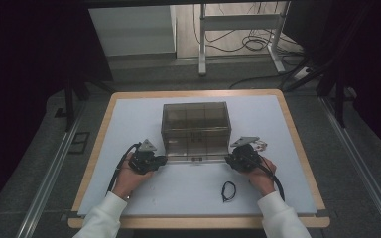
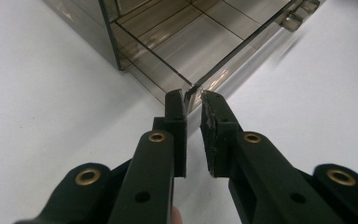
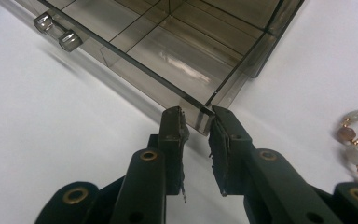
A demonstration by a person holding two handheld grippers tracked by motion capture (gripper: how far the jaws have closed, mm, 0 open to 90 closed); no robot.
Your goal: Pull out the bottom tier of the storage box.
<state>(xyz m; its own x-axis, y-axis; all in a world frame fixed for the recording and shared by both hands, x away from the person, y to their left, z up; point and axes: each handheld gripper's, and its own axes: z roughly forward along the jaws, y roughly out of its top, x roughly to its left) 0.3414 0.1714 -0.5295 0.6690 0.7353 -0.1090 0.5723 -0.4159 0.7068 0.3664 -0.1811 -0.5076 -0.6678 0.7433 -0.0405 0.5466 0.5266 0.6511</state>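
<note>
High view: both tongs (image 1: 162, 160) (image 1: 229, 158) pinch drawer (image 1: 194, 156) corners

A smoky transparent drawer box (image 1: 195, 130) stands near the middle of the white worktop (image 1: 129, 129), its lowest drawer (image 1: 196, 158) pulled out toward the person. The left tongs (image 1: 162, 159) sit at the drawer's left front corner, the right tongs (image 1: 229, 159) at its right front corner, each held in a hand with a white sleeve. A small black cord loop (image 1: 228, 190) lies on the worktop near the right hand (image 1: 261, 177). A beaded bracelet (image 1: 261, 146) lies just beside the right tongs
</note>
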